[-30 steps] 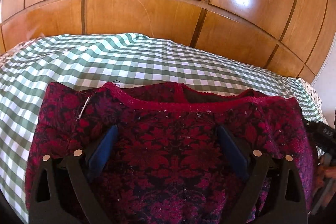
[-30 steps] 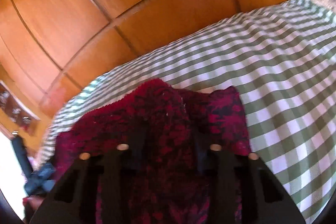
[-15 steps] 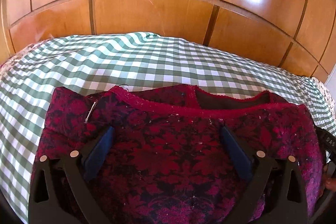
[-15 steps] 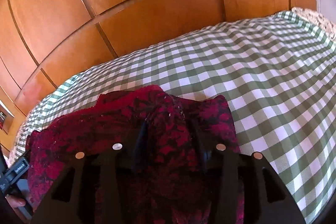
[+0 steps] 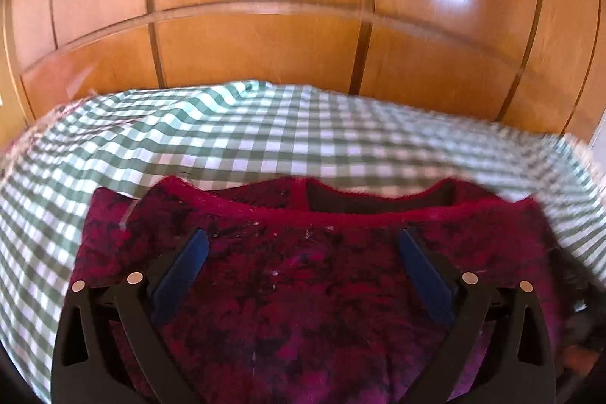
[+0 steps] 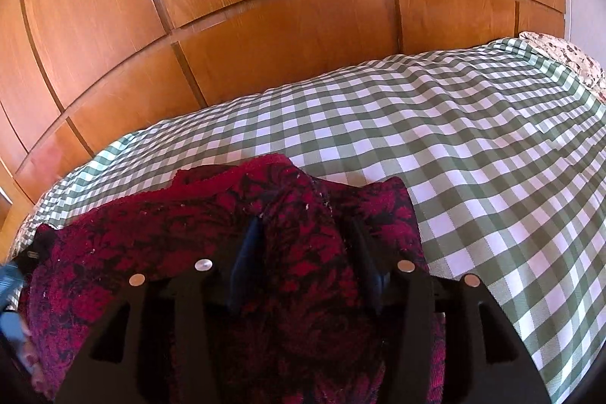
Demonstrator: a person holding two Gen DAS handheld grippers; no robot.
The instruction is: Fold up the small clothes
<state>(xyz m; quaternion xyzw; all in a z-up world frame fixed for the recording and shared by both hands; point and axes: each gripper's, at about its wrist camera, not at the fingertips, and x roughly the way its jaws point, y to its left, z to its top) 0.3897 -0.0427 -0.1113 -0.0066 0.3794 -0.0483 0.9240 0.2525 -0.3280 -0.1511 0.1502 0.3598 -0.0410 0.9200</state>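
A dark red and black patterned knit top [image 5: 303,275] lies on the green-and-white checked cloth [image 5: 265,139], neckline toward the far side. My left gripper [image 5: 301,241] is wide open, its blue pads spread over the top's upper middle. In the right wrist view the top [image 6: 189,245] fills the lower left. My right gripper [image 6: 303,230] has its fingers partly apart around a raised ridge of the fabric at the top's right shoulder; whether the pads press it does not show clearly. The left view is motion-blurred.
Glossy wooden wardrobe panels [image 6: 265,6] stand right behind the cloth-covered surface. The checked cloth [image 6: 473,158] stretches off to the right, with a floral cover [image 6: 568,59] at its far right corner. The other gripper's body shows at the left edge [image 6: 11,279].
Both cameras have pulled back and tilted up, so the top sits lower in each view. The right gripper's fingers have stayed around the fabric ridge. The left gripper stayed open.
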